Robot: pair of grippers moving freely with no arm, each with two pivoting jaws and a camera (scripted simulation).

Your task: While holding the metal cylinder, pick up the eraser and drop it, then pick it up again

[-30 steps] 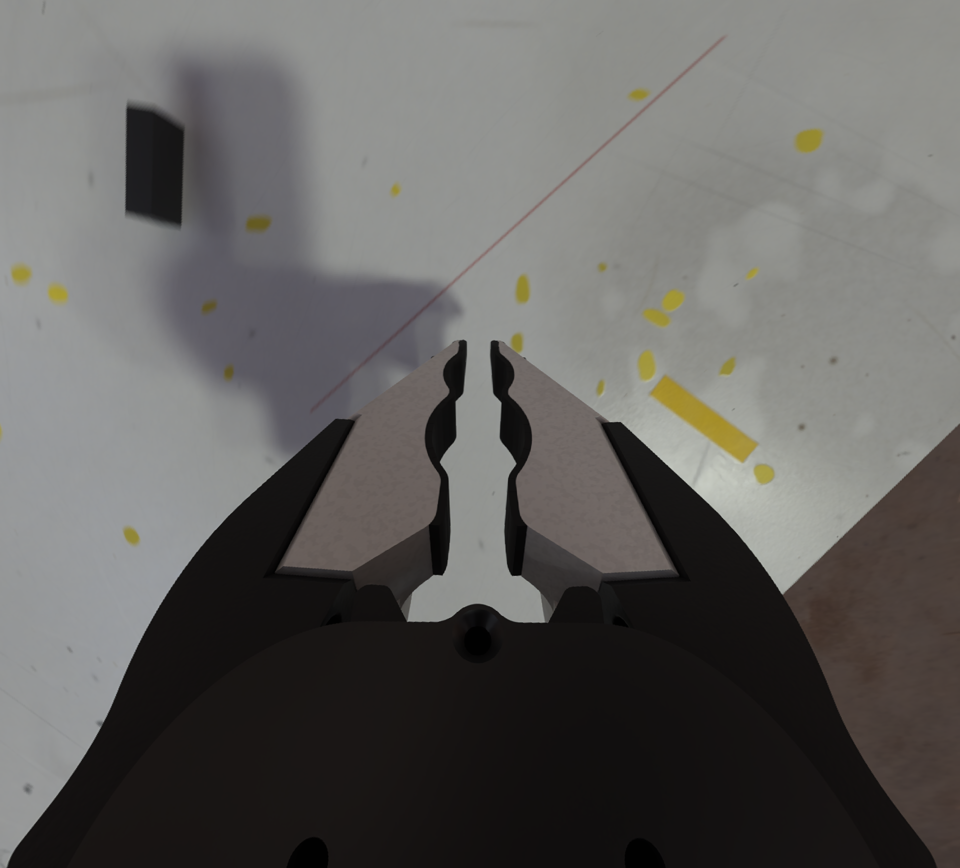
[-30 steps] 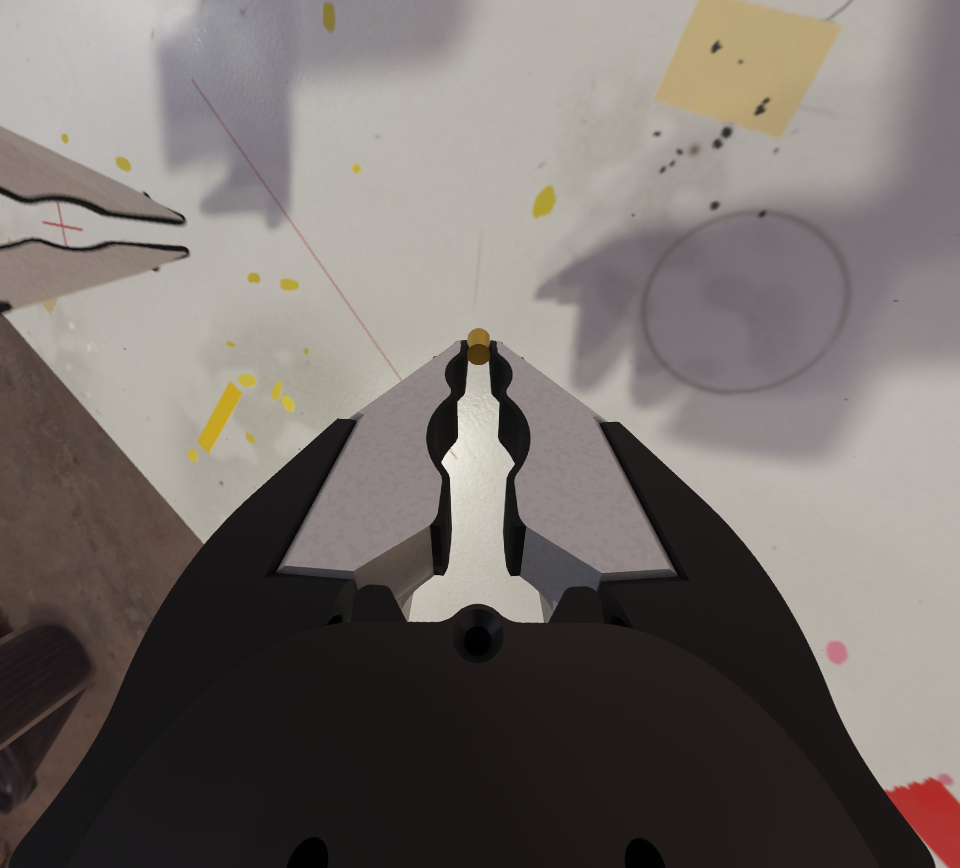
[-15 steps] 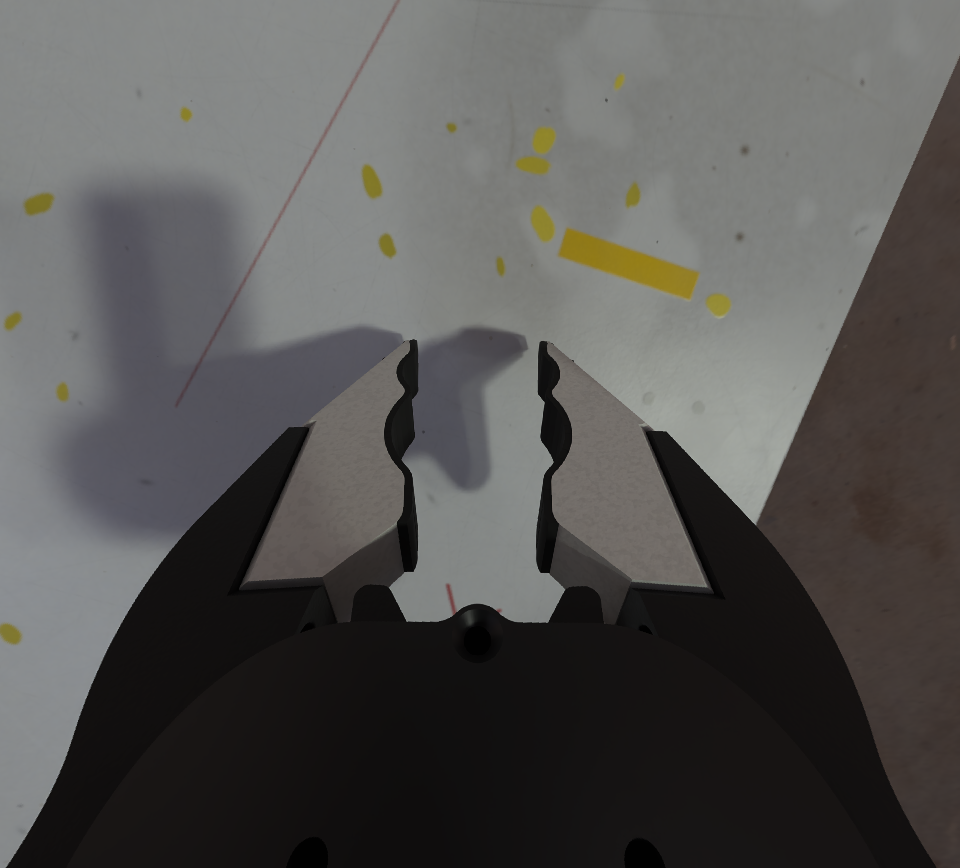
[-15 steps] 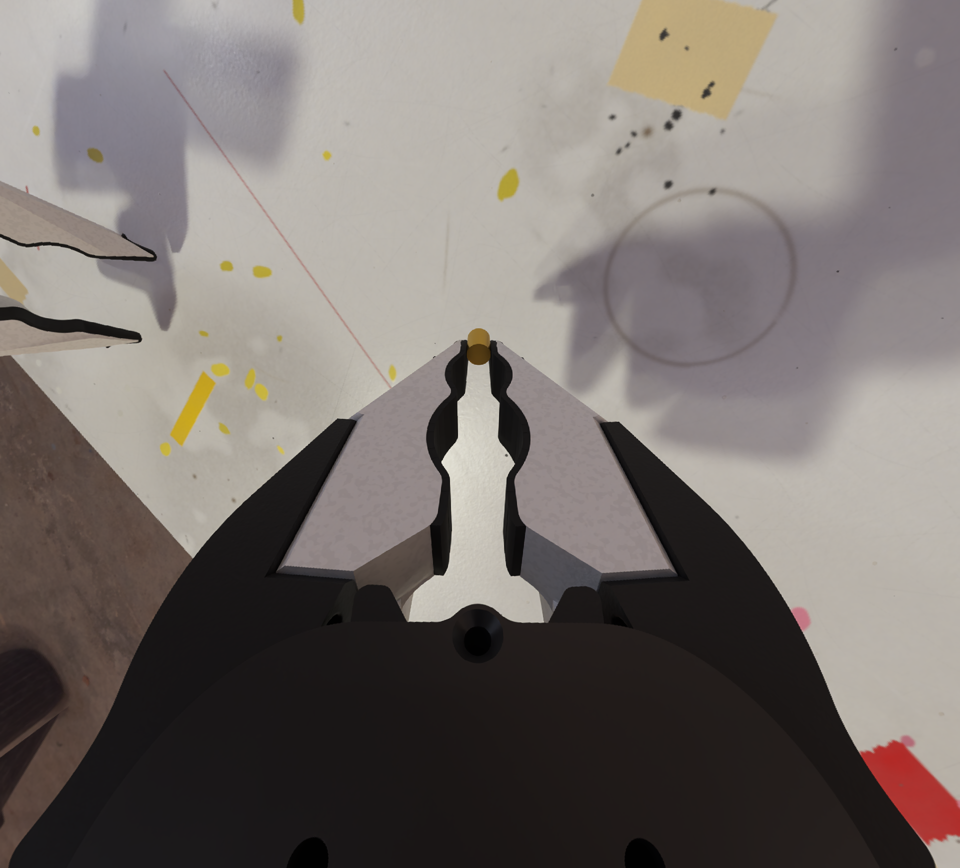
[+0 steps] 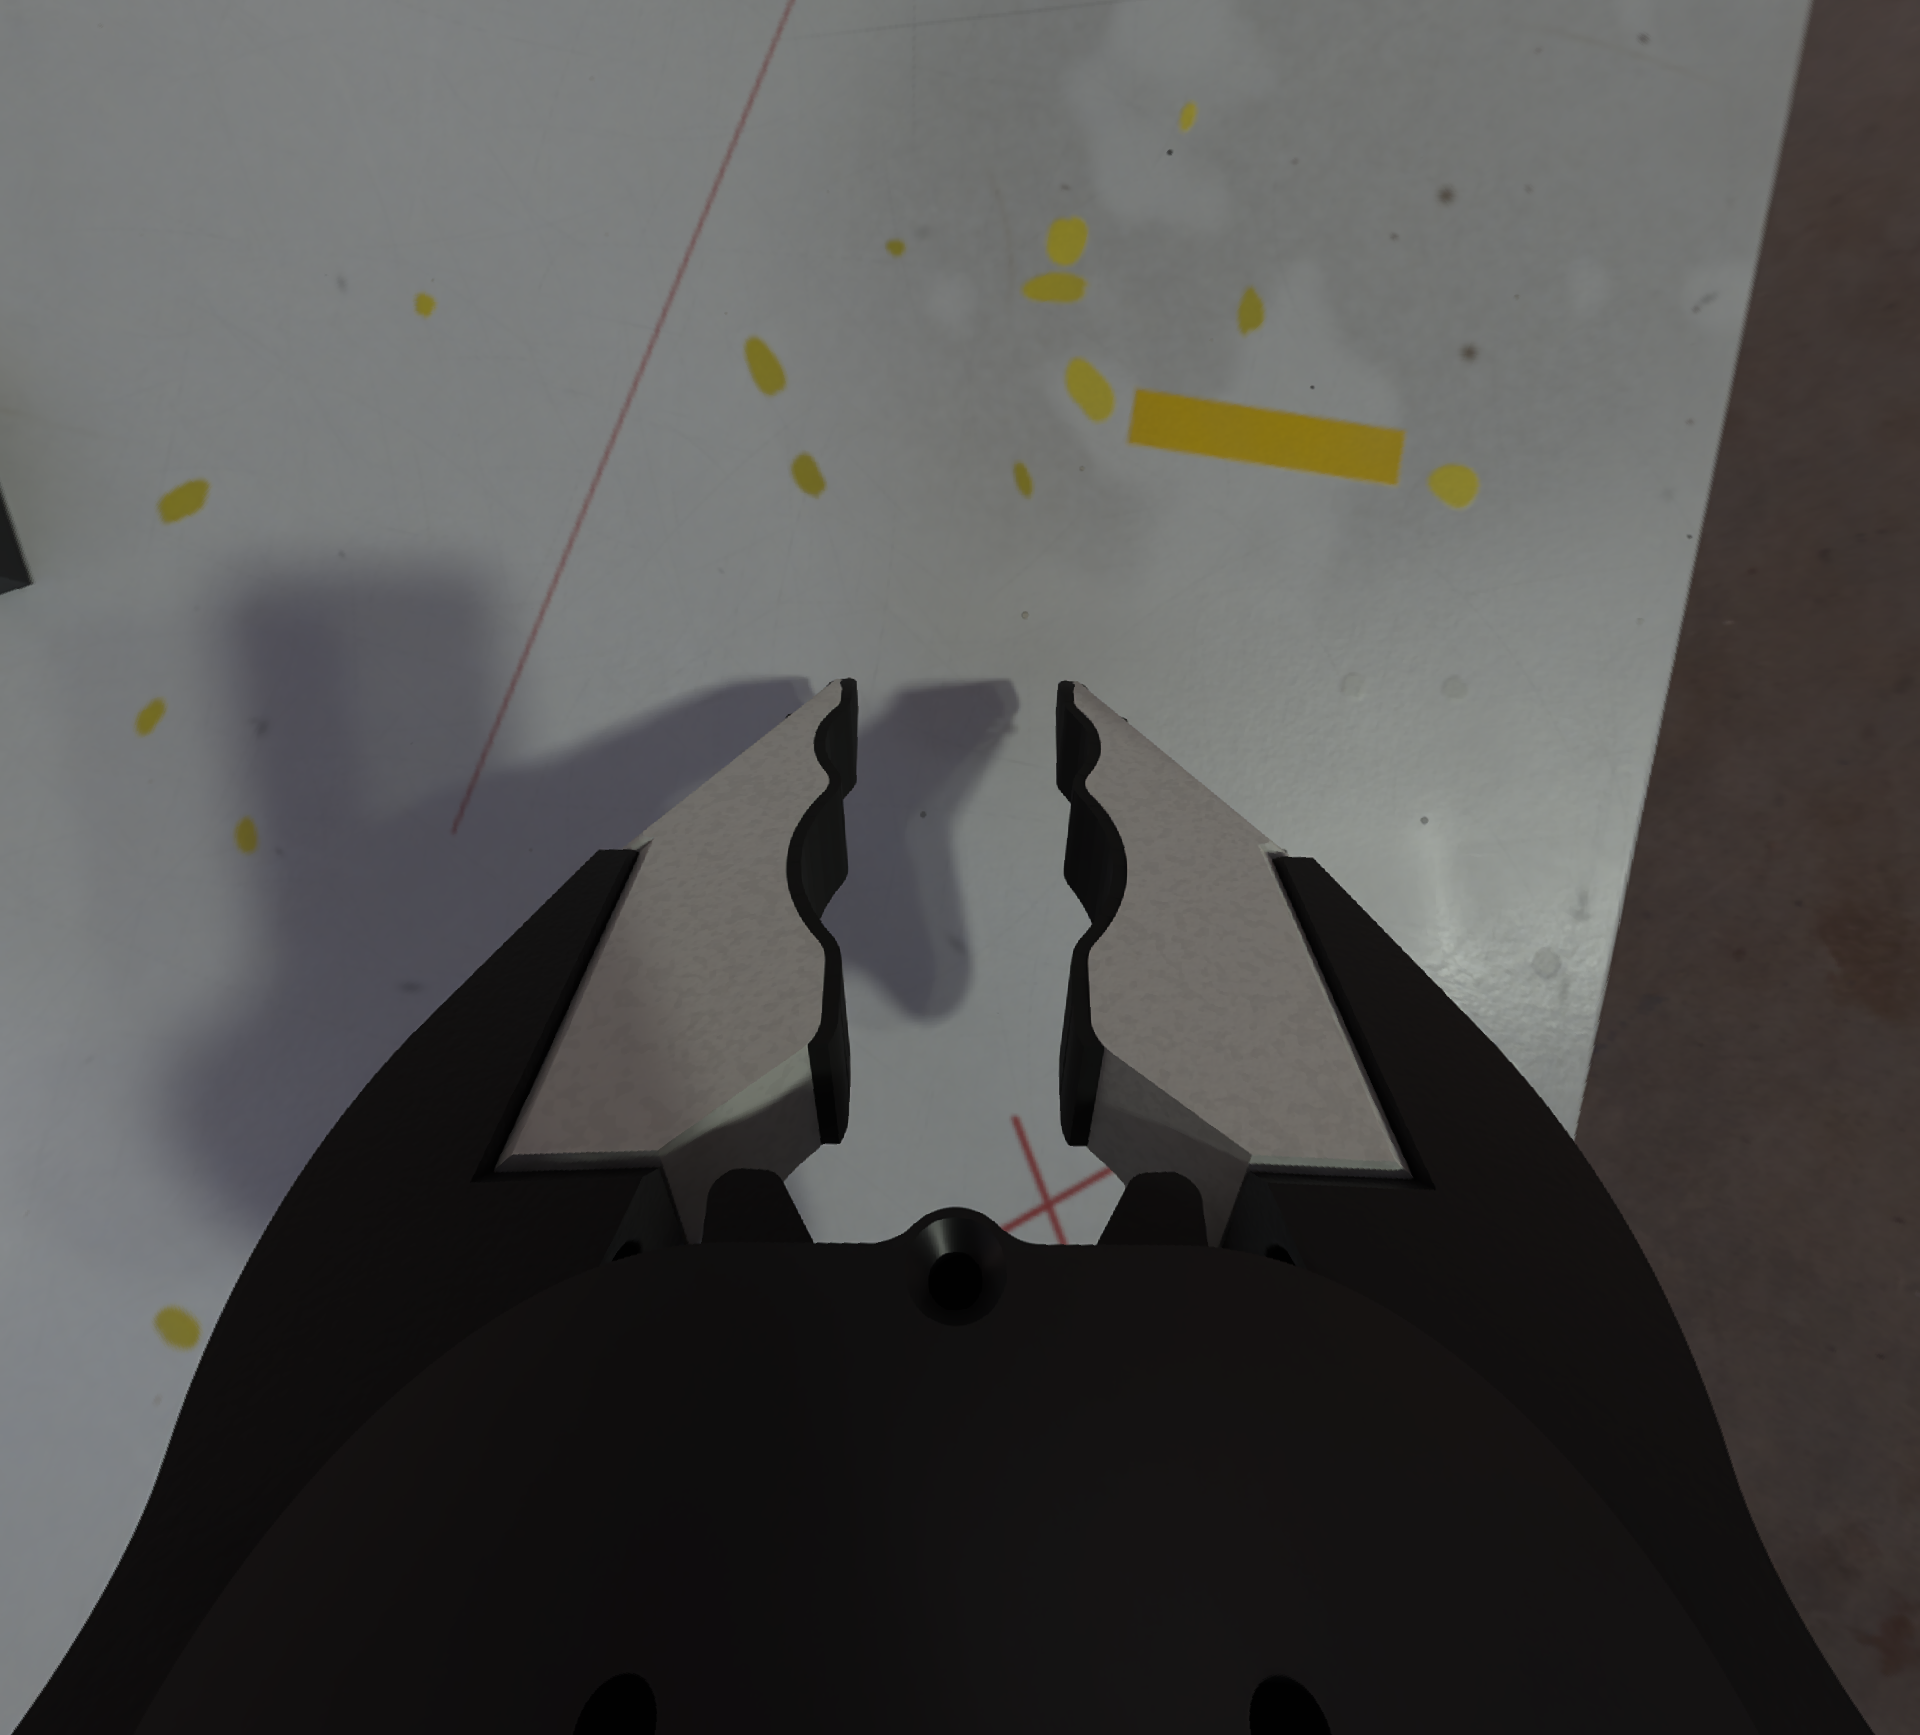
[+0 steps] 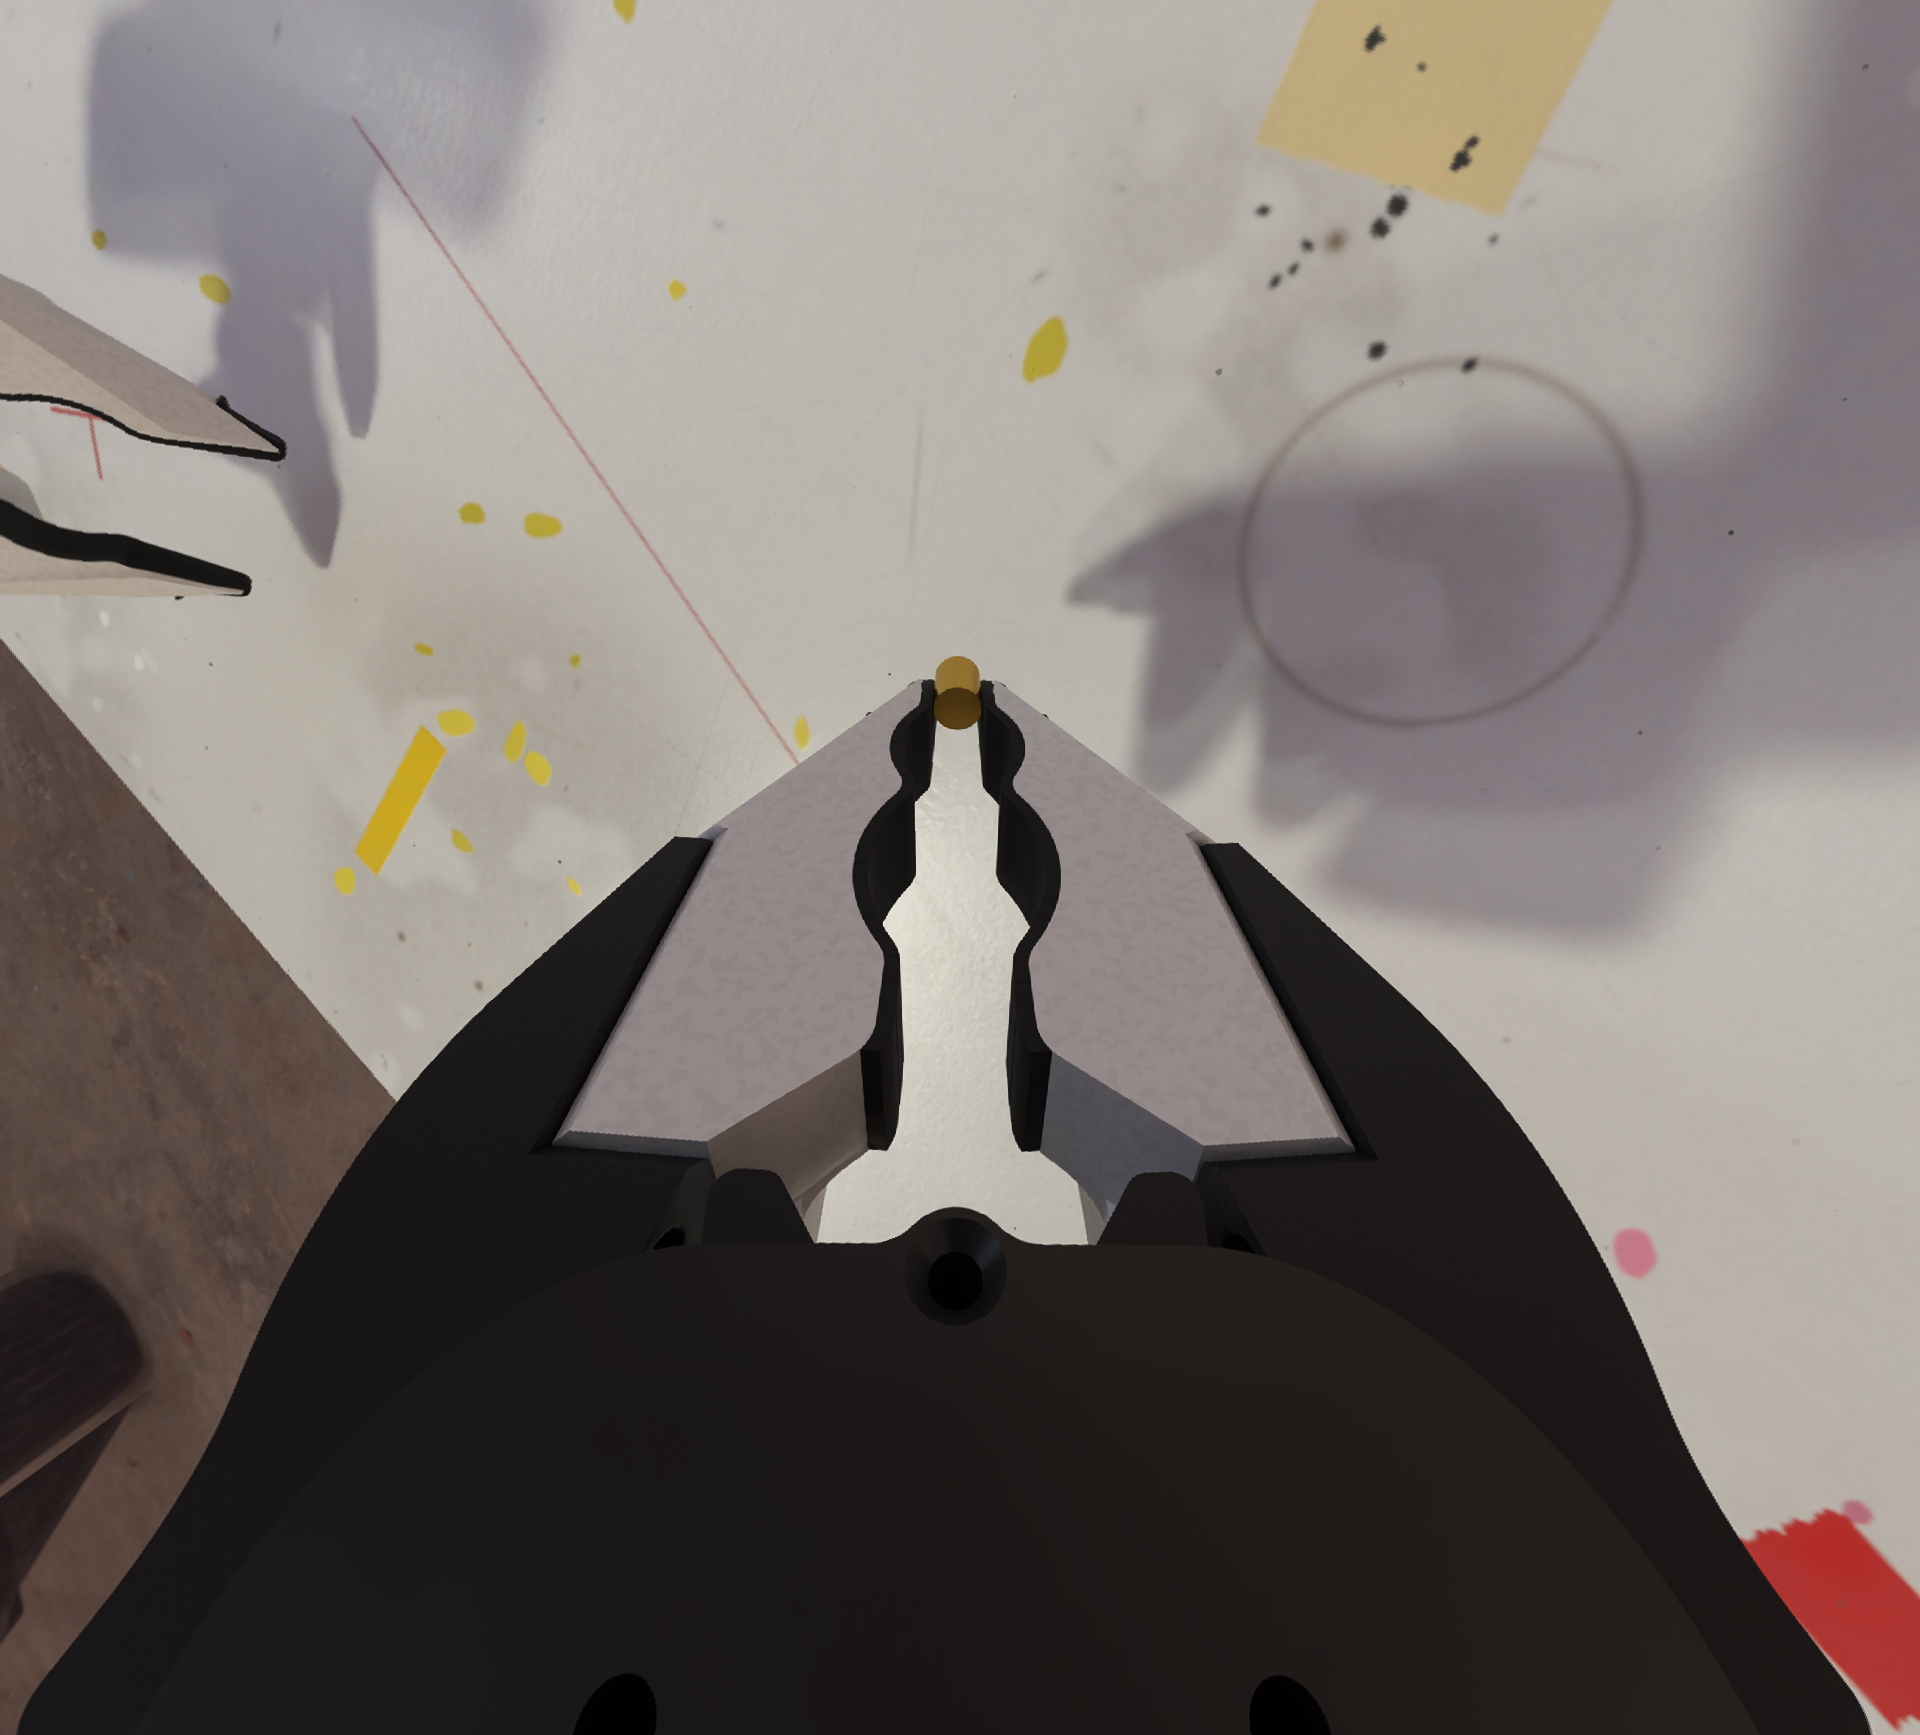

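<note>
My right gripper [image 6: 956, 698] is shut on a small brass-coloured metal cylinder [image 6: 957, 694], pinched at the very fingertips above the white table. My left gripper [image 5: 956, 698] is open and empty, low over the table with its shadow just beneath. Its two grey fingers also show at the left edge of the right wrist view [image 6: 135, 423], spread apart. Only a dark sliver of the black eraser [image 5: 10, 542] shows, at the left edge of the left wrist view, well left of the open jaws. The eraser is not in the right wrist view.
The white table [image 5: 416, 127] is flecked with yellow spots and a yellow strip [image 5: 1265, 436]. Its edge runs along the right, with brown floor [image 5: 1818, 750] beyond. The right wrist view shows a beige square patch [image 6: 1434, 70], a thin ring mark [image 6: 1439, 542] and a red patch [image 6: 1839, 1602].
My left gripper has opened and swung right, so the eraser slid out of view, and now only its edge shows at the left. My right gripper drifted slightly, still holding the cylinder.
</note>
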